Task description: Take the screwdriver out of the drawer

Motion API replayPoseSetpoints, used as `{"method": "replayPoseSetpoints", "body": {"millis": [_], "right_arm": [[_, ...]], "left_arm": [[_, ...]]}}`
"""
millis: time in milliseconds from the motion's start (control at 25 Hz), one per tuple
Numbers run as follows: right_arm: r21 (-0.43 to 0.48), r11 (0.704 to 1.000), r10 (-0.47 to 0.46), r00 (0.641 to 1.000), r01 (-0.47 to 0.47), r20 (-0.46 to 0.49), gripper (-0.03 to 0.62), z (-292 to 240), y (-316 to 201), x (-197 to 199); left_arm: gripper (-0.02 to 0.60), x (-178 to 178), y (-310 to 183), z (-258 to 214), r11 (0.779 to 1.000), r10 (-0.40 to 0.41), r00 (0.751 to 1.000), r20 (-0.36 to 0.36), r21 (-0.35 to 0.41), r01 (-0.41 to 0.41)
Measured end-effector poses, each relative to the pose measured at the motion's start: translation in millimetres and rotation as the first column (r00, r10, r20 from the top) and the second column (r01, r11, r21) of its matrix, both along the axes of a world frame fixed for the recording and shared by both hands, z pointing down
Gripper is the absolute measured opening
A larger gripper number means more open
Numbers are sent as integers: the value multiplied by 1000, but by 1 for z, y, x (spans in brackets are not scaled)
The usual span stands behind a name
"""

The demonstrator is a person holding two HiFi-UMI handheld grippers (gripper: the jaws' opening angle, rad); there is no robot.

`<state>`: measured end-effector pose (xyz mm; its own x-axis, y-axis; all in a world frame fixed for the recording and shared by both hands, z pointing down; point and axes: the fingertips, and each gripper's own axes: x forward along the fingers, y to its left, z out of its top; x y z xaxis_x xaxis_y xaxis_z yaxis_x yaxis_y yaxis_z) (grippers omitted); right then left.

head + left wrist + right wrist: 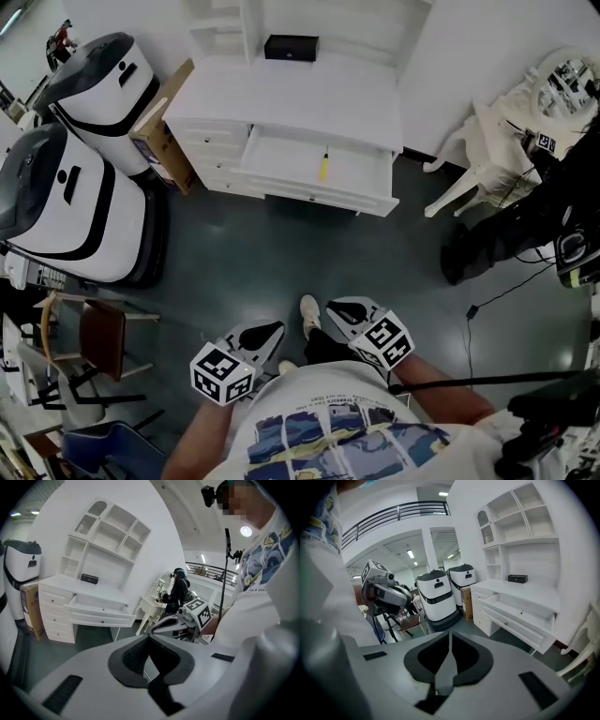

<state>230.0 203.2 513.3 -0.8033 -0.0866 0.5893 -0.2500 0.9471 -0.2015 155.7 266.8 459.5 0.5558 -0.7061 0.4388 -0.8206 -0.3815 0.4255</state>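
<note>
Screwdriver (323, 166) pickup hasn't really kicked off yet, this is just the approach part as far as I can tell. Nearest in, both tools are tucked up close to the person's chest, aimed forward and a bit down. The left tool (272, 330) has its jaws pressed together with nothing between them, and its own view shows the dark pads meeting at the tip. Same deal with the right tool (336, 311): jaws closed, nothing pinched. A white shoe (309, 314) pokes out right between the two. Past that there's a good stretch of bare dark floor (281, 253), so both tools are well apart from the furniture. Then you hit the drawer (319, 194), the wide one under the white counter (300, 98), and it's already pulled open. The screwdriver lies on the drawer bottom a bit right of middle, yellow handle toward the front and the shaft pointing to the back. Nothing else in there that I can see. The right gripper view catches it too, as a tiny yellow speck (521, 613). Further back a small black box (291, 47) sits on the counter under the shelves. For the next move, I'd guess one tool has to cross that floor and spread its jaws. Then it comes down over the handle from above, lined up across it, and closes. The drawer's front edge looks like the thing to avoid clipping on the way in.
</note>
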Motion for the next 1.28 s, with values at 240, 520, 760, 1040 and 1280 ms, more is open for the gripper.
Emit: {"method": "replayPoseSetpoints", "body": {"millis": [240, 520, 760, 1040, 1280], "right_arm": [[-5, 1000, -26, 999, 26, 40, 26, -1, -85, -40], [-31, 999, -29, 1000, 29, 7, 26, 22, -148, -56], [-25, 999, 21, 1000, -21, -22, 26, 33, -183, -84], [-24, 982, 187, 981, -188, -51, 26, 40, -224, -130], [-27, 933, 355, 930, -359, -96, 26, 49, -254, -164]], "left_arm": [[14, -31, -80, -3, 1000, 5, 998, 64, -17, -4], [14, -50, -150, -14, 1000, -5, 998, 68, 1, 5], [14, -85, -183, -12, 1000, 11, 999, 37, 15, -12], [14, -150, -219, -12, 990, 133, 991, 29, 45, -134], [14, -208, -235, -14, 965, 258, 966, 15, 34, -259]]}}
